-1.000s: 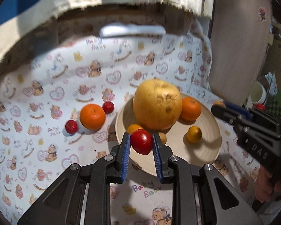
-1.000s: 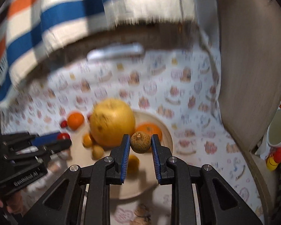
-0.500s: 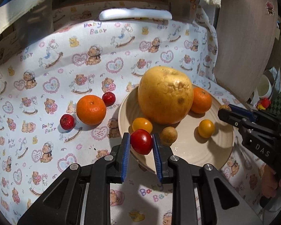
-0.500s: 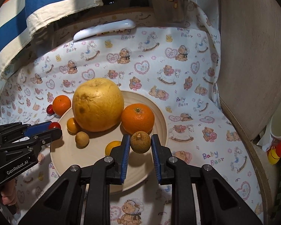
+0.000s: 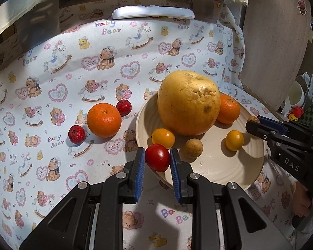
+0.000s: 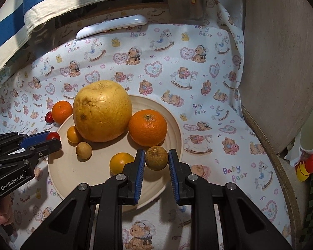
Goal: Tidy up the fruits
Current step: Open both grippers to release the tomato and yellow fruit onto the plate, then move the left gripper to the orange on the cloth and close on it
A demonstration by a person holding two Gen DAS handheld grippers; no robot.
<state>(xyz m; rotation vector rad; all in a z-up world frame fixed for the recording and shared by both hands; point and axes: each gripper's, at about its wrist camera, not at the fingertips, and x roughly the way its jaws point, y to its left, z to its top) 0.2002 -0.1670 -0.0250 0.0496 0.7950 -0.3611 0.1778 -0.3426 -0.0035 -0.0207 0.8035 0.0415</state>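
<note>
My left gripper (image 5: 157,160) is shut on a red cherry tomato (image 5: 157,157) over the near left rim of a cream plate (image 5: 219,166). My right gripper (image 6: 156,158) is shut on a small brown round fruit (image 6: 156,158) above the plate's (image 6: 173,125) near right side. On the plate lie a big yellow pomelo (image 5: 188,103), an orange (image 6: 147,127), two small yellow-orange fruits (image 5: 163,138) (image 5: 234,140) and a small brown fruit (image 5: 193,148). Off the plate to the left sit another orange (image 5: 104,120) and two small red fruits (image 5: 124,107) (image 5: 76,134).
A bear-print cloth (image 5: 73,73) covers the table. A white remote (image 5: 153,12) lies at the far edge. A wooden chair back (image 6: 281,62) stands on the right, with a white cup (image 6: 312,133) and a red and yellow toy (image 6: 307,165) beyond it.
Both grippers have tipped down and closed in on the plate, so the fruits look larger and lower in the frames. Each gripper kept its fruit.
</note>
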